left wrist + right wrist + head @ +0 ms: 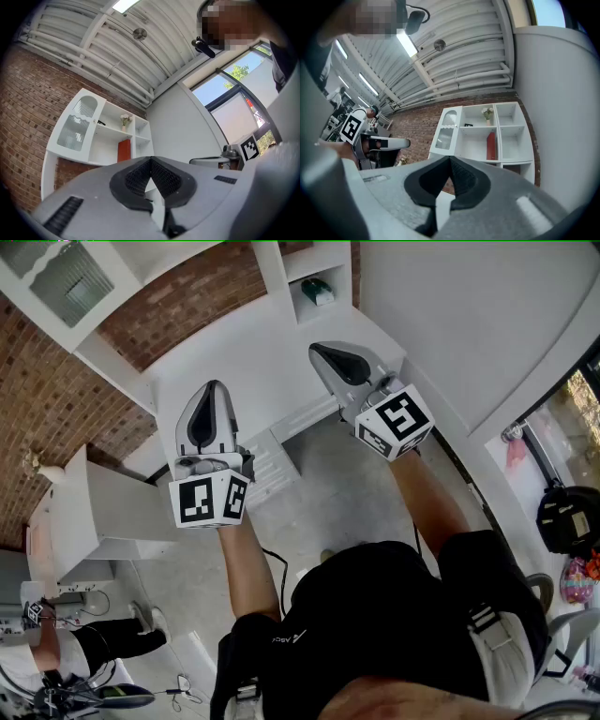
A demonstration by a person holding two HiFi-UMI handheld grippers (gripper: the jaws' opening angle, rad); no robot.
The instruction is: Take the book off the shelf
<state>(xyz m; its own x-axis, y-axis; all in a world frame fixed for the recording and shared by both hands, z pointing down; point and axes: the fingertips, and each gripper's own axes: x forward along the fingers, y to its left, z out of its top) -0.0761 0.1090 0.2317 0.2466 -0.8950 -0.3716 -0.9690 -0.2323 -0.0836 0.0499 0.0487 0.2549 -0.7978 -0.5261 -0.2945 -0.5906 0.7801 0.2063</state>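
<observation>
A red book (123, 150) stands upright in the middle lower compartment of a white wall shelf (106, 140), far ahead of both grippers. The right gripper view shows the same book (491, 146) in the shelf (508, 140). I cannot make the book out in the head view. My left gripper (214, 388) and right gripper (318, 350) are held up side by side and point toward the shelf wall. The left gripper (151, 160) is shut, pads meeting at the tips with nothing between them. The right gripper (450, 160) is shut and holds nothing.
The shelf has a frosted glass door (75, 126) on its left and a small vase of flowers (124, 121) above the book. Brick wall (178, 306) lies behind it. A white counter (103, 512) stands at the left, with another person (84, 643) beyond it.
</observation>
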